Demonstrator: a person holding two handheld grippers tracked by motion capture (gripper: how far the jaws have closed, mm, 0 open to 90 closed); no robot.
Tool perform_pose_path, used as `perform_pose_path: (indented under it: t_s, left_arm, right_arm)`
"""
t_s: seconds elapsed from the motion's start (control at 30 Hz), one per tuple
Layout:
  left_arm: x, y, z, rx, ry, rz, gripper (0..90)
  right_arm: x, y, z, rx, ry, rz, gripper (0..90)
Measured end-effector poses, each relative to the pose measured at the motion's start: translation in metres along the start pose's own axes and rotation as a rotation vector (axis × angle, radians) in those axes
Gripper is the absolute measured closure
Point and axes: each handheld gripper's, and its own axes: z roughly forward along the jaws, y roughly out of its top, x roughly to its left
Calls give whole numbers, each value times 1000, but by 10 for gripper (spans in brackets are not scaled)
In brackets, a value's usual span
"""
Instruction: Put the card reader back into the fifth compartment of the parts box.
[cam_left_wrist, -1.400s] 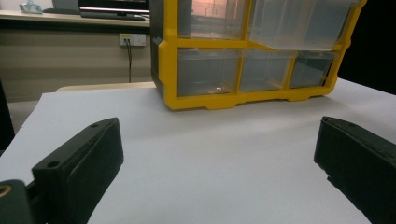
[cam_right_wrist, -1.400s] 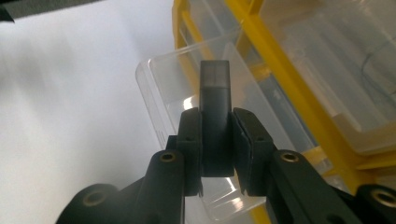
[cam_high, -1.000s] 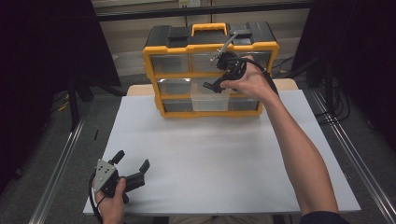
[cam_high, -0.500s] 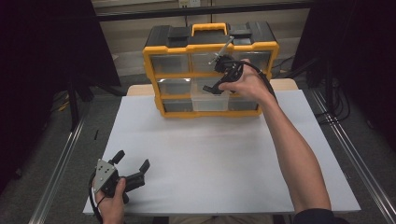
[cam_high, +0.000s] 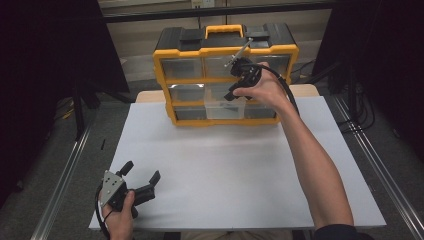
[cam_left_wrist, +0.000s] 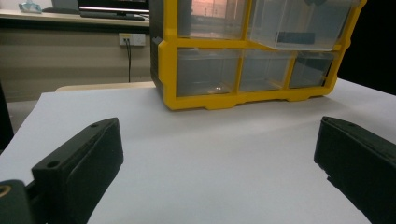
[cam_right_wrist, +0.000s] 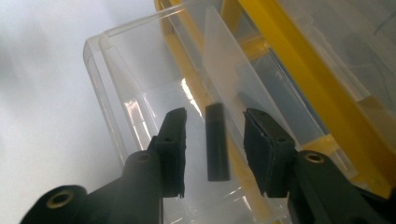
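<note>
Flanking black bar (cam_right_wrist: 217, 142): clear drawer (cam_right_wrist: 140, 70) walls

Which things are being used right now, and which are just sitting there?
In use: right gripper, jaws just opened; small black stick between them, not pinched; open clear drawer; yellow drawer box.

Just there: left gripper, open; white table.

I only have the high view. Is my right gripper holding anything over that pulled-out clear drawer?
Observer: No. The right gripper's jaws have just been opening; a small black bar sits between them, untouched.
Operator: Is it inside the drawer?
Observer: Within the clear drawer's walls; whether it rests on the floor, I cannot tell.
Operator: And the left gripper?
Observer: The left gripper is open, empty, facing the yellow organizer's bottom row.
</note>
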Motion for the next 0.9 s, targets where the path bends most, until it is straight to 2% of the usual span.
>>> perform_pose_path:
  t_s: [0.13,0.3,0.47,0.57,0.7,0.9]
  left_arm:
    - [0,0,0,1,0,2,15]
    - [0,0,0,-2,2,-5,15]
    - [0,0,1,3,4,1,15]
    - [0,0,1,4,7,2,15]
    - [0,-1,2,6,8,0,15]
    - [0,-1,2,10,5,4,15]
  right_arm:
    - [1,0,-1,-20,-15,11,446]
    - [0,-2,-6,-69,-36,34,352]
    - [1,-5,-13,-154,-50,61,261]
    - [3,-9,-16,-182,-73,77,173]
    - [5,-18,-20,-209,-86,99,123]
    - [5,-33,-27,-292,-113,136,94]
